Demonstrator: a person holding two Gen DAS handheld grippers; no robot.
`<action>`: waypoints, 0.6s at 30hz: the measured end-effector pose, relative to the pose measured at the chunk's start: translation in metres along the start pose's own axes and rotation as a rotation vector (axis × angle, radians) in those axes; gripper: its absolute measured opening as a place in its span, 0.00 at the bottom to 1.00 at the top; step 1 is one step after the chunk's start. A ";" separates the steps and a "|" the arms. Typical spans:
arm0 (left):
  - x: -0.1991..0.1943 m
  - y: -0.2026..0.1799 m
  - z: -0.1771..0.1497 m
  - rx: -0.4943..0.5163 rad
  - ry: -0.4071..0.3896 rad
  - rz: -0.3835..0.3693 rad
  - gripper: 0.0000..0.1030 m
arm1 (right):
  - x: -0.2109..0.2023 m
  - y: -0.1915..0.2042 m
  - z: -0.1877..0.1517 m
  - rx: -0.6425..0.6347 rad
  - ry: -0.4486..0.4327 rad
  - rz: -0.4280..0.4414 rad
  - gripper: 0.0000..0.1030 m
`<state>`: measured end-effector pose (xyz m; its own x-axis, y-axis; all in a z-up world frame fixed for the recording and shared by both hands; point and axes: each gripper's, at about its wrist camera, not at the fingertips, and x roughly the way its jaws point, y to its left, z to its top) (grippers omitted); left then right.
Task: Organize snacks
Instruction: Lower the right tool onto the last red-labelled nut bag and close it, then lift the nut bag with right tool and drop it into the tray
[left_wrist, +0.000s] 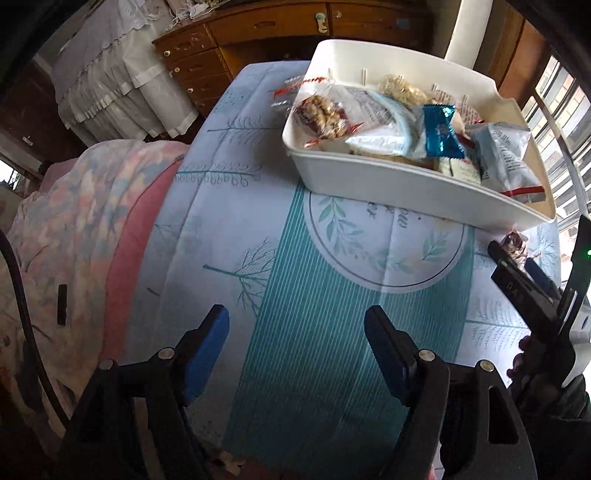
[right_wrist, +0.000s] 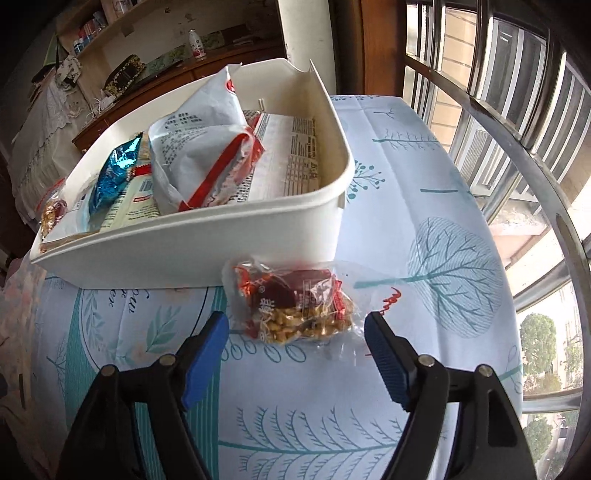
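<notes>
A white plastic bin (left_wrist: 406, 184) (right_wrist: 207, 236) stands on the patterned tablecloth and holds several snack packets, among them a blue foil one (left_wrist: 439, 129) (right_wrist: 110, 173) and a white bag with a red stripe (right_wrist: 207, 158). A clear packet of nut brittle with red print (right_wrist: 291, 306) lies on the cloth just in front of the bin. My right gripper (right_wrist: 295, 328) is open, its blue pads either side of the packet's near edge and not touching it. My left gripper (left_wrist: 295, 325) is open over bare cloth, nothing between its fingers. The right gripper (left_wrist: 517, 266) shows at the left wrist view's right edge.
The tablecloth (left_wrist: 295, 258) covers a table whose left side meets a pink and floral quilt (left_wrist: 74, 229). A wooden dresser (left_wrist: 229, 40) stands behind. A barred window with a metal rail (right_wrist: 517, 147) runs close along the right.
</notes>
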<state>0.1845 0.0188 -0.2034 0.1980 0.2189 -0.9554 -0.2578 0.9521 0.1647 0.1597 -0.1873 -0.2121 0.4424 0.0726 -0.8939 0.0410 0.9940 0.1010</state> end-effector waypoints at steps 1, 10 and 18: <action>0.002 0.002 -0.001 -0.005 0.008 0.005 0.72 | 0.002 0.000 0.000 -0.003 -0.004 0.001 0.76; 0.007 0.007 -0.004 -0.002 0.028 0.058 0.72 | 0.011 0.006 0.007 -0.018 -0.048 -0.042 0.71; 0.006 0.013 -0.005 -0.003 0.034 0.059 0.72 | 0.007 0.005 0.006 -0.043 -0.055 -0.056 0.56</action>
<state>0.1775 0.0312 -0.2080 0.1499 0.2675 -0.9518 -0.2707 0.9370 0.2207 0.1688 -0.1819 -0.2151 0.4894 0.0134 -0.8720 0.0291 0.9991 0.0317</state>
